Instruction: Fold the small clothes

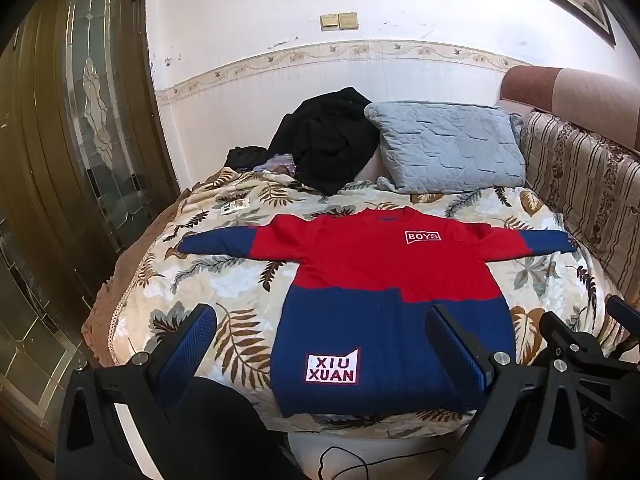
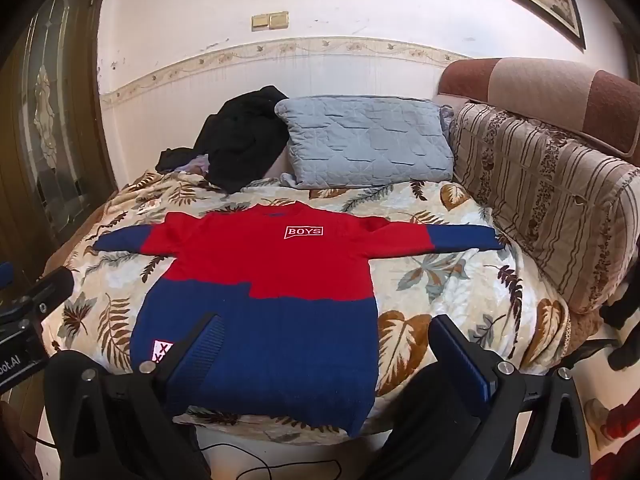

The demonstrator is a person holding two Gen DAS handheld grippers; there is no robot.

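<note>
A small red and blue sweater (image 1: 376, 280) lies flat and face up on the leaf-print bedspread (image 1: 224, 276), both sleeves spread out sideways, hem toward me. It carries a "BOYS" patch on the chest and a "XIU XUAN" patch near the hem. It also shows in the right wrist view (image 2: 272, 280). My left gripper (image 1: 320, 344) is open and empty, held above the hem at the bed's near edge. My right gripper (image 2: 324, 352) is open and empty, above the sweater's lower right part. The right gripper's body (image 1: 580, 344) shows at the left wrist view's right edge.
A black garment pile (image 1: 328, 136) and a grey quilted pillow (image 1: 448, 148) lie at the back of the bed. A striped cushioned backrest (image 2: 552, 208) runs along the right. A dark glazed door (image 1: 80, 120) stands left. A cable (image 1: 344, 460) lies on the floor below.
</note>
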